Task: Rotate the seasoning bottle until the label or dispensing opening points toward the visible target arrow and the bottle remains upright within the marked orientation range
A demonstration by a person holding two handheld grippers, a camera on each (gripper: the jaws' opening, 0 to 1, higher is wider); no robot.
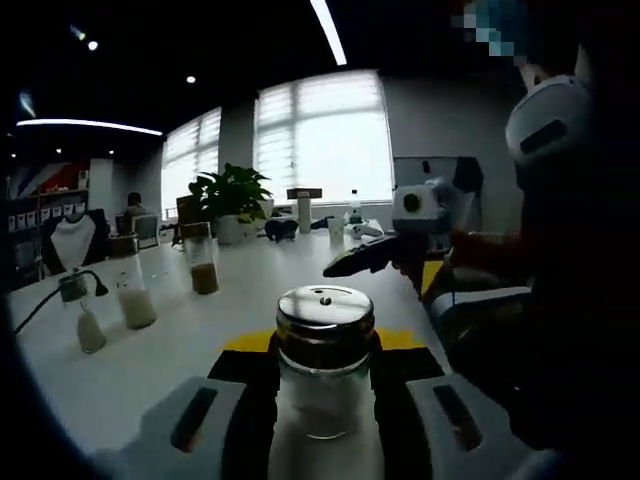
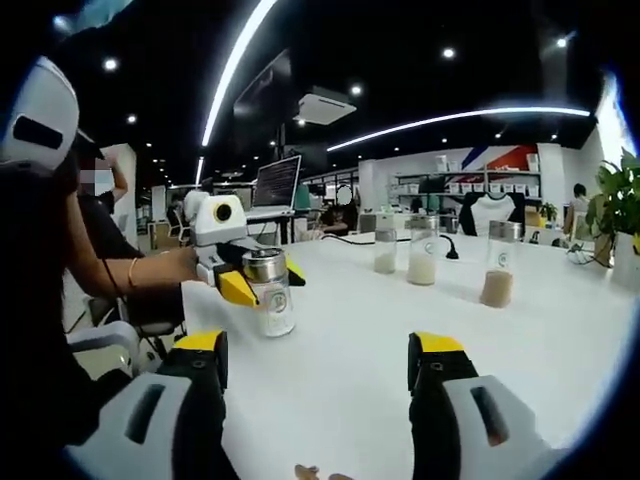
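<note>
Two jaws of left gripper [image 1: 322, 400] clamp seasoning bottle [image 1: 324, 362], upright on white table [image 2: 350, 370], likely for twisting. Right gripper [image 2: 318, 375] released, empty, near bottle, probably waiting. Three other jars [image 2: 422, 262] beyond bottle.

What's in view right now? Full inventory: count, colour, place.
seasoning bottle: 1, clear glass with pale contents and a metal lid, between the left gripper's jaws, on the table
jars: 3, clear with white or brown contents, in a row farther along the table
table: 1, white, under everything
potted plant: 1, green, far end of the table
laptop: 1, dark, open, far edge of the table
left gripper: 1, white and black with yellow tips, shut on the seasoning bottle
right gripper: 1, same colours, open, holding nothing
</note>
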